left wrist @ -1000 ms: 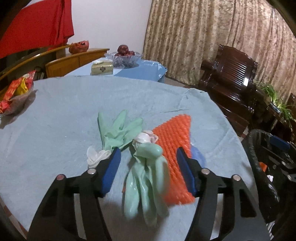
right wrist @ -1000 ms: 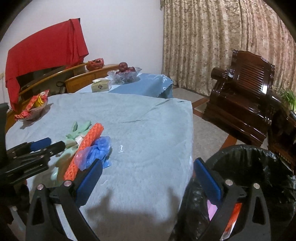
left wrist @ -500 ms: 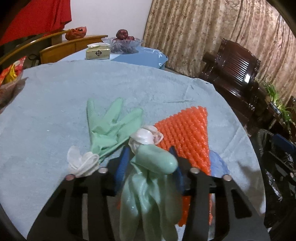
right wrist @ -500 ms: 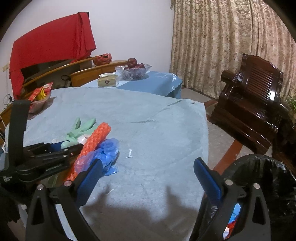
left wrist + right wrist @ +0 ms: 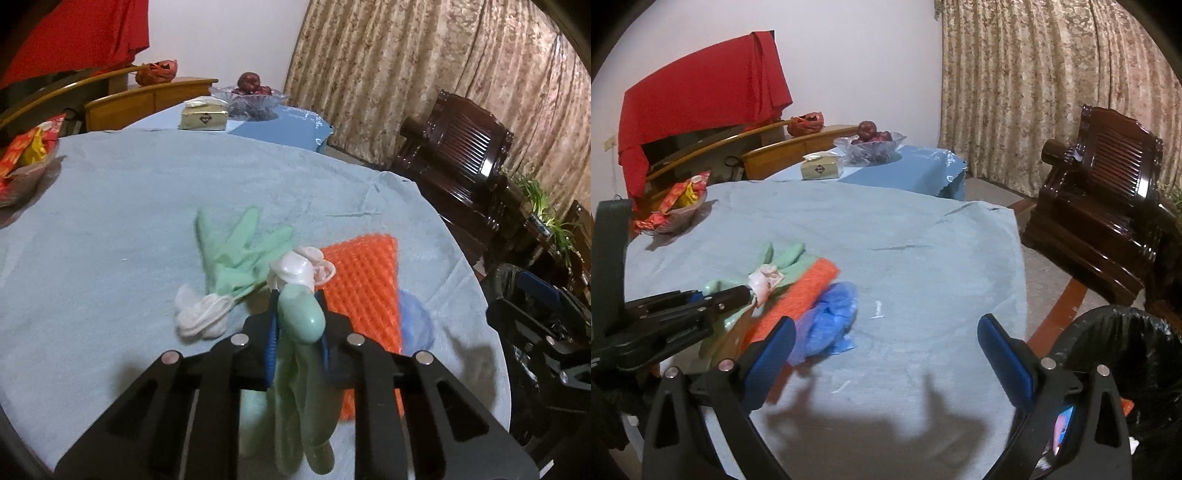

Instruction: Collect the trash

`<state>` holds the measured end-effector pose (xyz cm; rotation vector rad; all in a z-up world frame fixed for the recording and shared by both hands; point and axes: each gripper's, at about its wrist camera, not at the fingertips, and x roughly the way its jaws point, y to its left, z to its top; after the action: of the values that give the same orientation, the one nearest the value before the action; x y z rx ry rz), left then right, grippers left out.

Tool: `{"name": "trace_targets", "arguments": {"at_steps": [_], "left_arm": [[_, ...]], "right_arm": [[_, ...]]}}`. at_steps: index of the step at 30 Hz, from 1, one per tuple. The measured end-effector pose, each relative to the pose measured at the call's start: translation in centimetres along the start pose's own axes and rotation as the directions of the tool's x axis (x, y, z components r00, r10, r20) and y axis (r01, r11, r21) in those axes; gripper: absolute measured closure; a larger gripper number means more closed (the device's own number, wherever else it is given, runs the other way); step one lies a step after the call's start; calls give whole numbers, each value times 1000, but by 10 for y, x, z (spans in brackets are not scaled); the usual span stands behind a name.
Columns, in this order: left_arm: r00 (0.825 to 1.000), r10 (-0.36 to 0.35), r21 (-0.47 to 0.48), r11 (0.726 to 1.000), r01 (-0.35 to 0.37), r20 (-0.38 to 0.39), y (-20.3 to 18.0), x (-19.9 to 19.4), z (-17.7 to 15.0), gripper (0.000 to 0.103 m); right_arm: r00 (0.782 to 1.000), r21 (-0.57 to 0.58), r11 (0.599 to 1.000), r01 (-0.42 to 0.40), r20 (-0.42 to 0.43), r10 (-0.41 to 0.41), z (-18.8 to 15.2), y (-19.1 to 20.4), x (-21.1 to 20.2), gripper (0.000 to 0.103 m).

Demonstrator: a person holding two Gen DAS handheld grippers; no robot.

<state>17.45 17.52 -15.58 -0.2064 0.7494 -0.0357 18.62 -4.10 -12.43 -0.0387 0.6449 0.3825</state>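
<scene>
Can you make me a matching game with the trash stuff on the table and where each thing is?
Things:
1. green glove with the pink cuff
2. orange bubble wrap
3. blue plastic bag
4. black trash bag

Places:
A. beside the table, past its edge
B. flat on the tablecloth, right of the gloves in the left wrist view
C. between the closing fingers of the left gripper
D. crumpled on the tablecloth next to the orange sheet

Right pairs: 1-C, 2-B, 3-D, 4-A
</scene>
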Motion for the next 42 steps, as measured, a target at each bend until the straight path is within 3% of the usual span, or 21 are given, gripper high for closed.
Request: {"name": "trace_targets", "arguments": {"at_steps": [13, 16, 21, 26, 42], "left_arm": [[999, 50, -29, 998, -51, -15, 36, -28, -25, 87], [999, 47, -29, 998, -47, -7, 36, -30, -26, 87], [999, 39, -37, 999, -39, 2, 37, -33, -27, 87], [999, 33, -34, 999, -32, 10, 32, -37, -28, 87], [997, 12, 18, 1000, -14, 71, -2, -66, -12, 87]], "right_arm": [[987, -25, 994, -111, -118, 107, -18, 57, 27, 35], [981, -29, 992, -123, -157, 117, -22, 64, 35, 47], [967, -33, 985, -170, -197, 160, -28, 68, 39, 80], [967, -38, 981, -189, -178, 180, -23, 66, 28, 86], [977, -49, 976, -211, -41, 209, 11, 47, -36, 89]]}}
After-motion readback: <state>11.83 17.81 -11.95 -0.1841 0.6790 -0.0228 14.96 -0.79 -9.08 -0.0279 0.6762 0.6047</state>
